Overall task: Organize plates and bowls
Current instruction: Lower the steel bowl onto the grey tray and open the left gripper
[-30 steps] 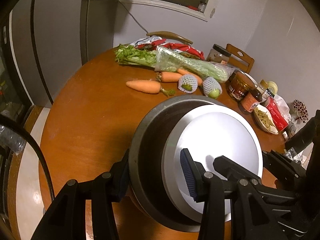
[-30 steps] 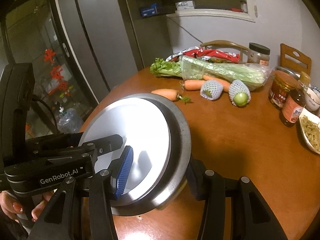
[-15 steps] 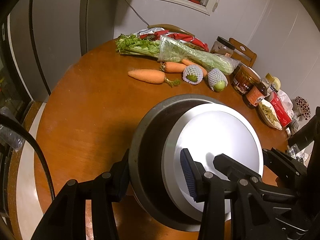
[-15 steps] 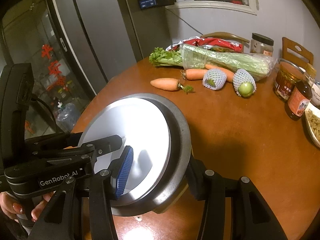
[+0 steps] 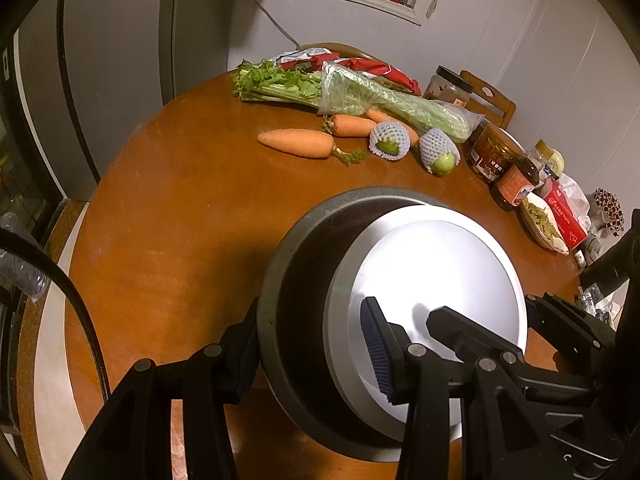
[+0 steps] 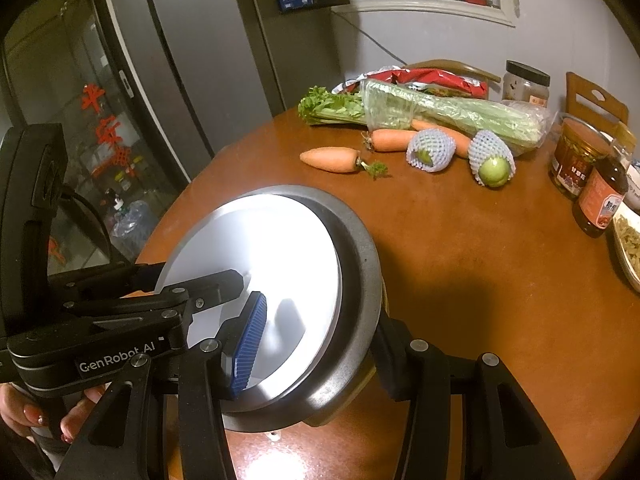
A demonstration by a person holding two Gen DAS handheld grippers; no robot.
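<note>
My left fingers and right fingers clamp opposite rims of the grey bowl, a white plate nested inside; a grip from two sides presumably keeps the stack level over the near edge of the bench. Carrots and celery lie well apart. The bowl hides its own underside, so contact with the bench cannot be told.

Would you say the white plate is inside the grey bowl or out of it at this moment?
Inside. The white plate sits within the grey bowl, whose rim rings it in both views.
</note>
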